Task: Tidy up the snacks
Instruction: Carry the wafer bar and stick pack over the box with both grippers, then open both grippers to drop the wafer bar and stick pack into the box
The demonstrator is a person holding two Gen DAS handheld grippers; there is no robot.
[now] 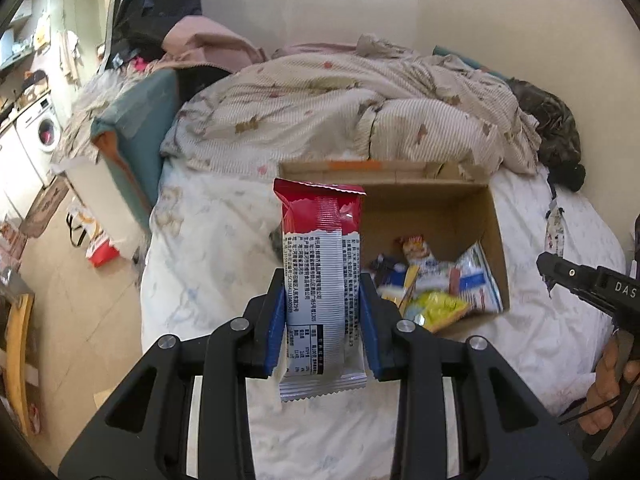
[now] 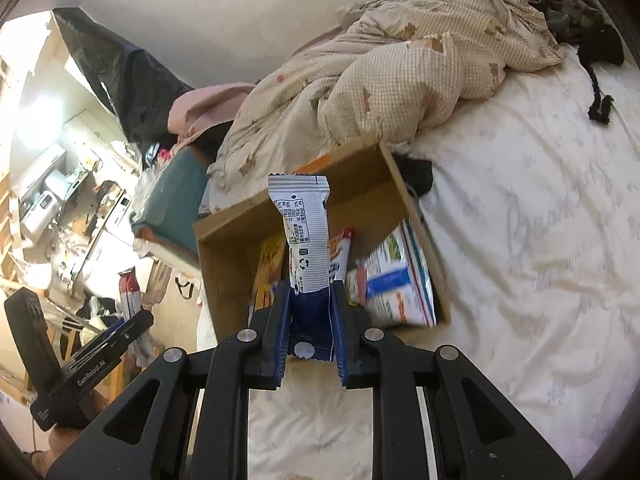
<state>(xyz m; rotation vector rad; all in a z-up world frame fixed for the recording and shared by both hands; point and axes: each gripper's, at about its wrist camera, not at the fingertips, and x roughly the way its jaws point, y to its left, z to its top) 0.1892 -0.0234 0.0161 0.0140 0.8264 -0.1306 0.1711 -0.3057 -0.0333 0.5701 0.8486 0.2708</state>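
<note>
Conceivably the red-and-silver foil snack bar [image 1: 320, 280], pinched upright by the left gripper [image 1: 322, 320], drops onto the white bedsheet [image 1: 208, 248] short of the open brown cardboard box [image 1: 498, 236]. Rightward, the right gripper [image 2: 310, 326], angled at the box, clamps a blue-and-white foil snack packet [image 2: 306, 256].

rumpled quilt [image 1: 360, 108] heaped on white bedsheet [image 1: 208, 248].

A bed with a white patterned sheet [image 1: 208, 248] and rumpled beige checked quilt [image 1: 320, 112] stands against plain cream walls [image 1: 480, 8]; a white washing machine [image 1: 42, 130] sits beside the pale tiled floor [image 1: 80, 312].
</note>
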